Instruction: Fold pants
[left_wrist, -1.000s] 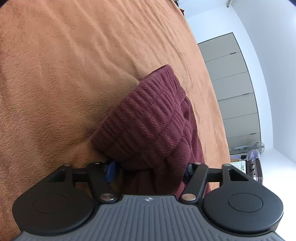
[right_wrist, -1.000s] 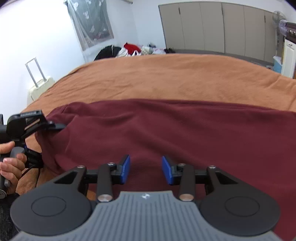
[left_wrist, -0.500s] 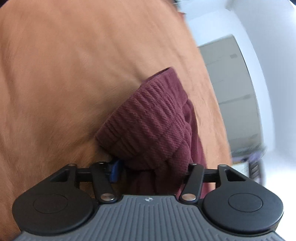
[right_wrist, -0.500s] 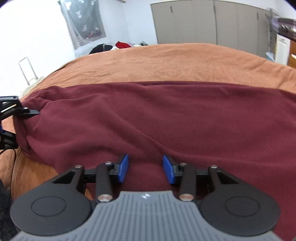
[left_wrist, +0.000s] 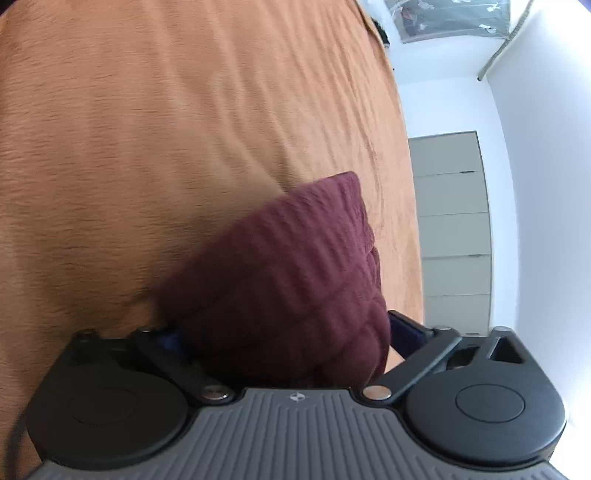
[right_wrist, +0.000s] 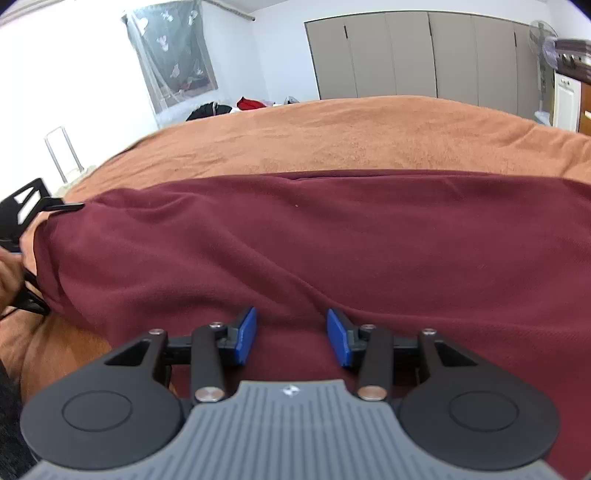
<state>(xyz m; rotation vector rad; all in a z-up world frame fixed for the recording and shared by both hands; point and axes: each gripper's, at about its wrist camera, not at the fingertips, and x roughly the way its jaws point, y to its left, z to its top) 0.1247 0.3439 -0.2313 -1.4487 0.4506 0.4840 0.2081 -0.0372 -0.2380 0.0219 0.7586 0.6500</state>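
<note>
Pants: one maroon pair, spread sideways across the bed.
Bed: one, under an orange blanket.
Tongs: two.
Left tongs: ribbed waistband bunched between the two fingers, which stand wide apart; whether they pinch it I cannot tell.
Right tongs: parted, blue pads just over the near edge of the cloth, gripping nothing.
</note>
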